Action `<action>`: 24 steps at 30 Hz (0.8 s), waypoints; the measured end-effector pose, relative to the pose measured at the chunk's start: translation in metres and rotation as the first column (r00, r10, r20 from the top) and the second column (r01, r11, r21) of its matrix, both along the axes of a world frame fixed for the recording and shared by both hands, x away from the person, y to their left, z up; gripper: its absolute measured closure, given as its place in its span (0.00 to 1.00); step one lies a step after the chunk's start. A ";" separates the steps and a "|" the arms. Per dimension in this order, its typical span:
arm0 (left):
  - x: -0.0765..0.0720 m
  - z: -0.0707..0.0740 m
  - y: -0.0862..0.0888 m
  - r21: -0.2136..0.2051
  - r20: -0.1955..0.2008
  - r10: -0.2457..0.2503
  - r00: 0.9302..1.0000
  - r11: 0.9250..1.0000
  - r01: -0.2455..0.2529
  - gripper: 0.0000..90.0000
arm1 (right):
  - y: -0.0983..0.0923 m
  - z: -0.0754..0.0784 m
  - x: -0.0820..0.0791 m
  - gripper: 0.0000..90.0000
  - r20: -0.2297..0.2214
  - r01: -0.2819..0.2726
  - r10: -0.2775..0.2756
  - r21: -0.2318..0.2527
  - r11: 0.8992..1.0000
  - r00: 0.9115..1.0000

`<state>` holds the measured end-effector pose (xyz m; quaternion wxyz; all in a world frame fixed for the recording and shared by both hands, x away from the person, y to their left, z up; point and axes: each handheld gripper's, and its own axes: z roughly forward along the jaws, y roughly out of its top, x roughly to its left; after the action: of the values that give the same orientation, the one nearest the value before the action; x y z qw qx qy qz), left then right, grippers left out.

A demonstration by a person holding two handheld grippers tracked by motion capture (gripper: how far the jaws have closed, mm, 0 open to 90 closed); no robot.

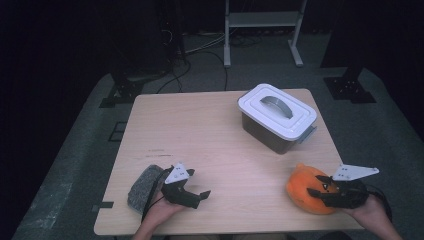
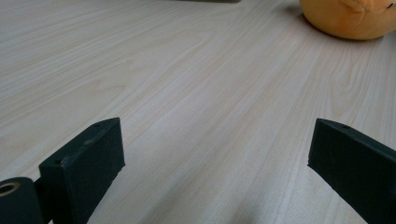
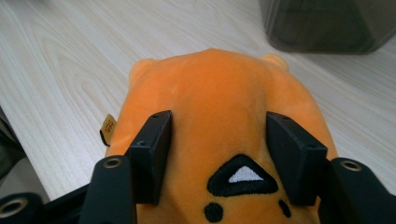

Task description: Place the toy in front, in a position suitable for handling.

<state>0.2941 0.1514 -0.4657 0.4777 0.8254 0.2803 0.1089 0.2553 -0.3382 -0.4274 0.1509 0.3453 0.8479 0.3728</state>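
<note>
Here the right gripper (image 3: 217,154) straddled the orange plush toy (image 3: 219,112) at the desk's (image 1: 210,140) near right corner, its jaws partly closed and pressing into the fabric. A deep, centred squeeze would probably keep the soft body from slipping. The left gripper (image 2: 215,158) rested wide open over bare desk, holding nothing.

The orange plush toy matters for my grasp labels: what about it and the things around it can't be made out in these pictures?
- Orange plush toy: underside hidden by its own body in the right gripper view; cut off by the top edge in the left gripper view.
- Right gripper: whether its pads press the plush.
- Lidded box: contents behind dark walls, high view.
</note>
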 end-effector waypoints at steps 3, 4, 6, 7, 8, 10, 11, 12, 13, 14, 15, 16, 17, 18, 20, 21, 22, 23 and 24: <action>0.000 0.000 0.000 -0.001 0.000 0.000 1.000 1.000 0.000 0.03 | 0.002 0.000 -0.001 0.50 0.000 -0.009 0.009 -0.019 1.000 1.000; 0.000 0.000 0.000 -0.001 0.000 0.000 1.000 1.000 0.000 0.03 | 0.002 0.000 -0.001 0.50 0.000 -0.009 0.009 -0.019 1.000 1.000; 0.000 0.000 0.000 0.001 0.003 -0.001 1.000 1.000 0.001 0.03 | 0.001 -0.002 -0.001 0.55 -0.001 -0.018 0.018 -0.009 1.000 1.000; 0.000 0.000 0.000 0.001 0.003 -0.001 1.000 1.000 0.001 0.03 | 0.001 -0.002 -0.001 0.55 -0.001 -0.018 0.018 -0.009 1.000 1.000; 0.000 0.000 0.000 0.001 0.003 0.001 1.000 1.000 -0.001 0.03 | -0.001 -0.003 -0.001 0.57 -0.004 -0.017 0.017 0.002 1.000 1.000; 0.000 0.000 0.000 0.003 0.003 0.001 1.000 1.000 -0.001 0.03 | -0.002 -0.003 -0.002 0.60 -0.006 -0.016 0.016 0.009 1.000 1.000; 0.000 0.000 0.000 0.003 0.003 0.001 1.000 1.000 -0.001 0.03 | -0.002 -0.003 -0.002 0.60 -0.006 -0.016 0.016 0.009 1.000 1.000; 0.000 0.000 0.000 0.002 0.001 0.000 1.000 1.000 0.000 0.03 | -0.002 -0.003 -0.003 0.63 -0.010 -0.020 0.020 0.010 1.000 1.000; 0.000 0.000 0.000 0.002 0.001 0.000 1.000 1.000 0.000 0.03 | -0.002 -0.003 -0.003 0.63 -0.010 -0.020 0.020 0.010 1.000 1.000; 0.000 0.000 0.000 0.002 0.002 -0.001 1.000 1.000 0.001 0.03 | -0.003 -0.003 -0.003 0.65 -0.013 -0.017 0.017 0.014 1.000 1.000; 0.000 0.000 0.000 0.002 0.003 -0.001 1.000 1.000 0.001 0.03 | -0.003 -0.003 -0.003 0.65 -0.013 -0.017 0.017 0.014 1.000 1.000; 0.000 0.000 0.000 0.001 0.003 -0.001 1.000 1.000 0.001 0.03 | -0.003 -0.003 -0.003 0.66 -0.014 -0.019 0.019 0.020 1.000 1.000; 0.000 0.000 0.000 0.001 0.004 -0.001 1.000 1.000 0.001 0.03 | -0.004 -0.003 -0.003 0.67 -0.015 -0.019 0.020 0.023 1.000 1.000; 0.000 0.000 0.001 0.002 0.004 0.000 1.000 1.000 0.000 0.03 | -0.004 -0.002 -0.003 0.69 -0.015 -0.020 0.021 0.025 0.999 1.000; 0.000 0.000 0.001 0.003 0.004 0.001 1.000 1.000 -0.001 0.03 | -0.005 -0.001 -0.002 0.70 -0.014 -0.017 0.018 0.034 0.999 1.000; 0.000 0.000 0.001 0.003 0.004 0.001 1.000 1.000 -0.001 0.03 | -0.005 -0.001 -0.002 0.70 -0.014 -0.017 0.018 0.034 0.999 1.000; 0.000 0.000 0.001 0.004 0.005 0.002 1.000 1.000 -0.002 0.03 | -0.005 0.000 -0.002 0.71 -0.012 -0.017 0.018 0.035 0.999 1.000; 0.000 0.000 0.001 0.003 0.004 0.003 1.000 1.000 -0.003 0.03 | -0.004 0.001 -0.002 0.71 -0.014 -0.016 0.017 0.034 0.999 1.000; 0.000 0.000 0.001 0.001 0.001 0.005 1.000 1.000 -0.005 0.03 | -0.004 0.003 -0.001 0.71 -0.017 -0.016 0.017 0.035 0.999 1.000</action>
<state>0.2945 0.1524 -0.4654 0.4772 0.8250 0.2820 0.1106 0.2538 -0.3426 -0.4245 0.1343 0.3443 0.8453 0.3858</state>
